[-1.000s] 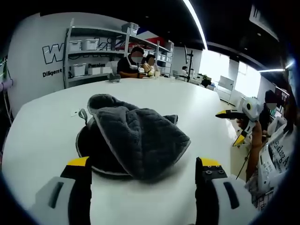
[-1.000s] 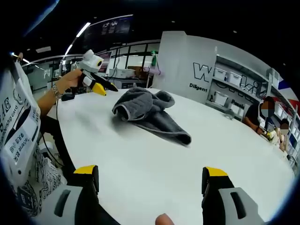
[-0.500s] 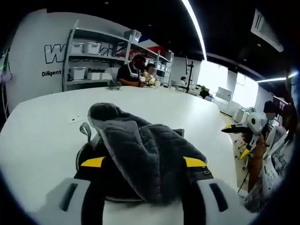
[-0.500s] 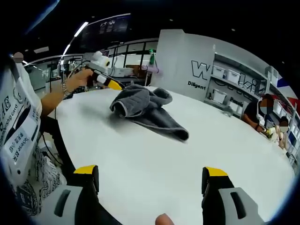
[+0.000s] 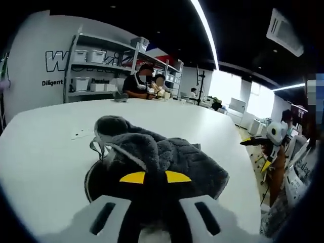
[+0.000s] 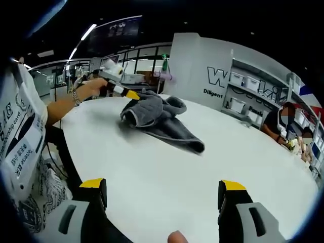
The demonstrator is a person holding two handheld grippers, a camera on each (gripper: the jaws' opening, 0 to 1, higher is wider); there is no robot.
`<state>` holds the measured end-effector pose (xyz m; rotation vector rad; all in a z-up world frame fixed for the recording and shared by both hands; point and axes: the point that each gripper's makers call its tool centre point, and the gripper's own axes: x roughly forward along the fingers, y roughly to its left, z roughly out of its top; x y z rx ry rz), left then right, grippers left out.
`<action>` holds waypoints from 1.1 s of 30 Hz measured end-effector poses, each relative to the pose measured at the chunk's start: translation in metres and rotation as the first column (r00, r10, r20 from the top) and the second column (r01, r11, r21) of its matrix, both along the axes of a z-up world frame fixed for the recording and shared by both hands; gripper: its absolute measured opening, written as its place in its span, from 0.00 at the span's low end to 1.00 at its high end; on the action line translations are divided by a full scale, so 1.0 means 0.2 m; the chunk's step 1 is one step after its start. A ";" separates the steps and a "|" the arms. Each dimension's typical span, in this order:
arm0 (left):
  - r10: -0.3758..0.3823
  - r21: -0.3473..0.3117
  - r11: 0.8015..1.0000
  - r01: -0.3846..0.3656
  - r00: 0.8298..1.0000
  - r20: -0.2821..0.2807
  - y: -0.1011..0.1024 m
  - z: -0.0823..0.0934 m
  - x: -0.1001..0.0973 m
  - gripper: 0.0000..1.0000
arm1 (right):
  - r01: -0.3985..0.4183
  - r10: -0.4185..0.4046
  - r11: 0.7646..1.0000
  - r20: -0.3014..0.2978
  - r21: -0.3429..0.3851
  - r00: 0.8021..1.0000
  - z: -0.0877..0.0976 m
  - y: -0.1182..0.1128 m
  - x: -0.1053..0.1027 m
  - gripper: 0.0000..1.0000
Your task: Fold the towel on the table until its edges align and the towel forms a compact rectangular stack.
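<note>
L tongs [image 5: 155,176] clamped on crumpled dark grey quilted towel [image 5: 167,157], frame centre; R tongs [image 6: 163,195] apart, lower frame. Step: first grab. Next: lift, spread flat on white bench [image 6: 167,167].

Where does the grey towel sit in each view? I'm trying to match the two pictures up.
Left gripper view: the grey towel lies crumpled at centre, low in the picture, with the left gripper closed on its near edge.
Right gripper view: it lies upper left of centre on the white table, the left gripper at its far-left end.
Shared landmark: the shelving rack with storage bins.
</note>
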<state>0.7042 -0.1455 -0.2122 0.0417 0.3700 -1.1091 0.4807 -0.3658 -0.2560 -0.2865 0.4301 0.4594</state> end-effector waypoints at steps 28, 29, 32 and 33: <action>-0.002 0.022 1.000 -0.003 0.973 0.230 0.03 0.43 -0.03 0.07 | 0.001 -0.001 1.000 0.000 0.005 1.000 -0.02 -0.05 -0.03 0.95; 0.000 0.022 1.000 -0.005 0.973 0.233 0.04 0.44 -0.03 0.07 | 0.003 -0.003 1.000 0.001 0.006 1.000 -0.02 -0.05 -0.03 0.95; 0.022 0.025 0.999 -0.029 0.965 0.260 0.09 0.49 -0.03 0.07 | 0.009 -0.010 1.000 0.005 0.010 1.000 -0.02 -0.06 -0.03 0.95; 0.029 0.025 0.999 -0.037 0.964 0.265 0.11 0.50 -0.03 0.07 | 0.010 -0.010 1.000 0.004 0.010 1.000 -0.02 -0.06 -0.03 0.95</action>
